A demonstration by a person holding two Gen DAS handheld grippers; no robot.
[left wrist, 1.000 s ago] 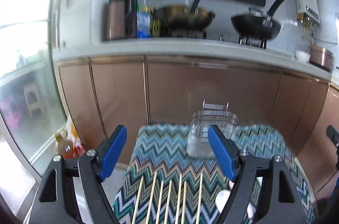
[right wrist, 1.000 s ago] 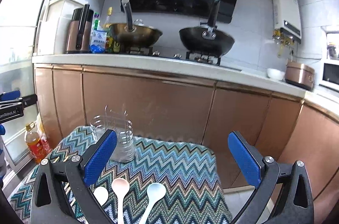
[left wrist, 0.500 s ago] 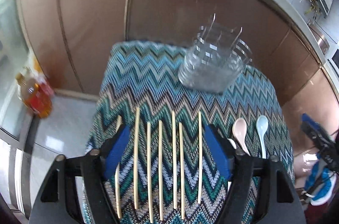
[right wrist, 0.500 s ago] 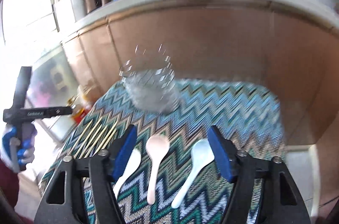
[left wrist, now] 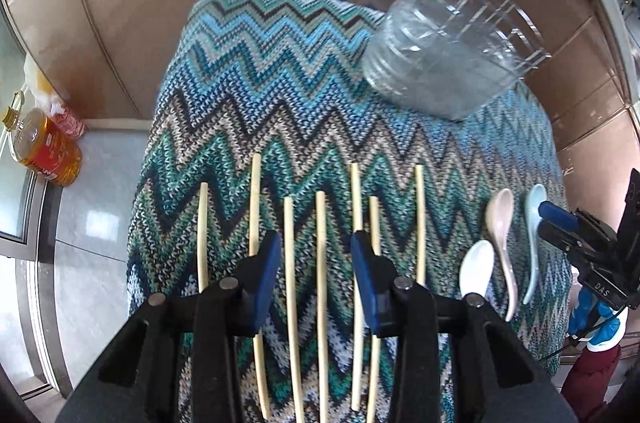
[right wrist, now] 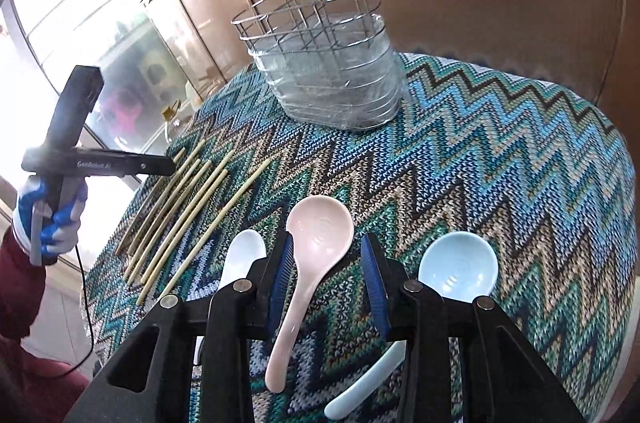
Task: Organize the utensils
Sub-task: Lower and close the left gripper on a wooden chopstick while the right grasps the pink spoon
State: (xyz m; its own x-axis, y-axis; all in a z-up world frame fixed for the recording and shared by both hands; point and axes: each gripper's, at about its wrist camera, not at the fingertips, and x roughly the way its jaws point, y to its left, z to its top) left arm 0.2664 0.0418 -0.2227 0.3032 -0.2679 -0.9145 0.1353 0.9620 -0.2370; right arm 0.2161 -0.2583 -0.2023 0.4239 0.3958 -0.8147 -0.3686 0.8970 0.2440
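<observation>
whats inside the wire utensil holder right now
The wire utensil holder shows only its clear plastic liner inside; no chopsticks or spoons stand in it. Its very bottom is blurred by the ribbed plastic.

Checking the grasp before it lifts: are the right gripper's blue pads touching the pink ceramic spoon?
Apart. The right wrist view shows patterned cloth between each closing pad of the right gripper and the pink ceramic spoon.

Both wrist views look steeply down (close) at one cloth (left wrist: 280, 95).
</observation>
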